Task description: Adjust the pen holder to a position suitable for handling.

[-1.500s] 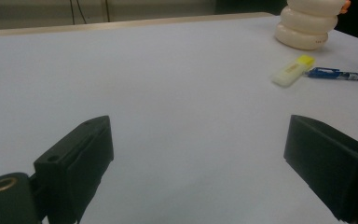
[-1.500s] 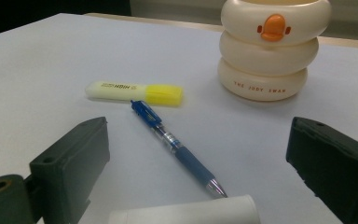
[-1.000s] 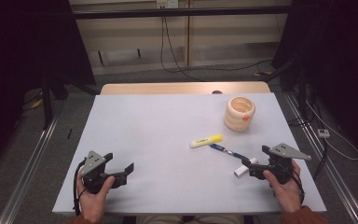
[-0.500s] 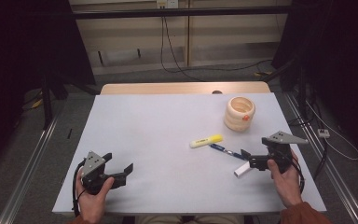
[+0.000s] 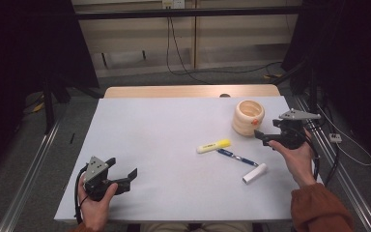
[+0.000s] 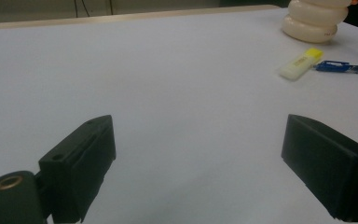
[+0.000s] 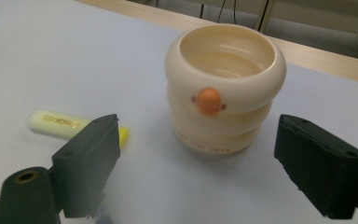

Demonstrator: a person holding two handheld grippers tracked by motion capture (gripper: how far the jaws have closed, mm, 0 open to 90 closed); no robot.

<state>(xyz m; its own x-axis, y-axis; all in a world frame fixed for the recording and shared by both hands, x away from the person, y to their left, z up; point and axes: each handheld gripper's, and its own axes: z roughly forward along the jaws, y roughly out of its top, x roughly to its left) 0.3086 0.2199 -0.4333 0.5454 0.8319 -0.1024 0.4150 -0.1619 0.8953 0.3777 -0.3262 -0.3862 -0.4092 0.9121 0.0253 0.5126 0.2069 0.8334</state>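
Observation:
A cream ribbed cup with an orange knob stands at the far right of the white table. My right gripper hovers just right of the cup, aimed at it. In the right gripper view the cup stands upright and empty ahead of the jaws. Those jaws have just been closing a little, they are open and nothing is between them. A yellow highlighter, a blue pen and a white cylinder lie in front of the cup. My left gripper rests open at the near left.
The left gripper view looks across bare table towards the highlighter, the pen and the cup. A wooden strip runs along the table's far edge. Cables lie on the floor beyond.
My right gripper has risen and moved away from the white cylinder towards the cup. The left gripper has stayed where it was.

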